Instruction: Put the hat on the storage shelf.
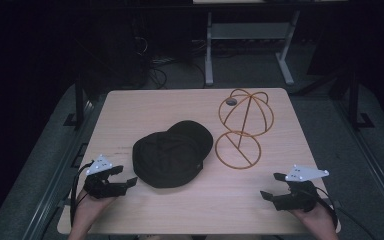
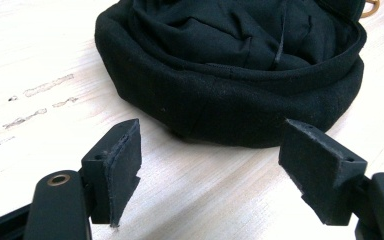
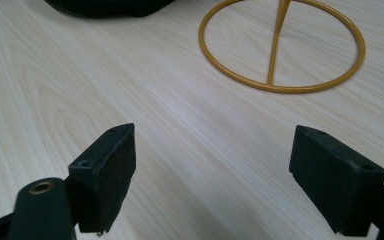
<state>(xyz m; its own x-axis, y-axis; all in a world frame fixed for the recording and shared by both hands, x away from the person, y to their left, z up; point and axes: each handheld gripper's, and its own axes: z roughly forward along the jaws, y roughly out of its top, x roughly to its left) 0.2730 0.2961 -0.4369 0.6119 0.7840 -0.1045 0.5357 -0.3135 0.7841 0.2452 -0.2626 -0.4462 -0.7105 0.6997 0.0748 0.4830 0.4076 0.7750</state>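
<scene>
Two hand-held grippers sit low near the front edge of a light wooden tabletop (image 1: 145, 107). On the left, the left hand-held gripper (image 1: 125, 181) has its jaws spread wide apart with nothing between them. It points at a black cap (image 1: 172, 152), which lies just past its tips, close but not touching. In the left gripper view the cap (image 2: 230, 75) looks soft and crumpled, with its hollow side up. To the right of the cap stands a gold wire hat stand (image 1: 242, 125), with a round ring flat on the wood and a round cage on top. Far right, the right hand-held gripper (image 1: 272, 186) is also wide open and holds nothing. The stand's ring (image 3: 280, 45) lies ahead of it, well apart.
</scene>
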